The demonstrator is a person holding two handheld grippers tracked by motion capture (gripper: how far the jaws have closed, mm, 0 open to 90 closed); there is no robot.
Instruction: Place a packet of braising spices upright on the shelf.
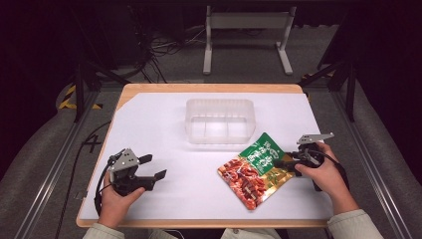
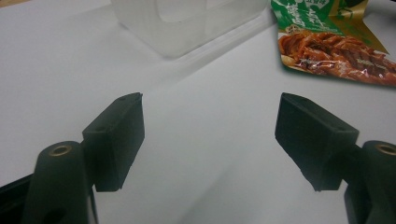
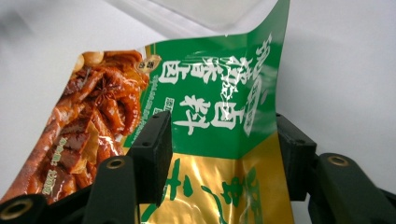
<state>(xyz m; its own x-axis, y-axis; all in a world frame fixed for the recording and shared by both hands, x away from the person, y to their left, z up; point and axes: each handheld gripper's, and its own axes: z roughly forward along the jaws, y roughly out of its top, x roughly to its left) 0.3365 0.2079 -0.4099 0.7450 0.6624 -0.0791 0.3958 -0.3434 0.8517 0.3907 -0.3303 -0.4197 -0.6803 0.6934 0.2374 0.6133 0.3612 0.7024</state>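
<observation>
High view showed a white-covered table (image 1: 159,124) with a clear plastic tub (image 1: 219,121) standing near its far middle and a food packet (image 1: 255,170), printed green at one end and with a picture of red-brown meat at the other, lying flat on the white sheet just in front of the tub and to its right. The right gripper (image 1: 279,163), held in the person's right hand (image 1: 323,174), lay at the packet's right edge, its jaws reaching over the green and gold end. In the right gripper view the packet (image 3: 210,116) sat between the two black jaws, which stood partly apart on either side of it; whether the pads pressed on it could not be told. The left gripper (image 1: 153,167) rested well to the left of the packet, near the table's front edge, in the left hand (image 1: 115,199). In the left gripper view its jaws stood wide with only bare white sheet between them, the tub (image 2: 187,23) and packet (image 2: 334,46) beyond.
</observation>
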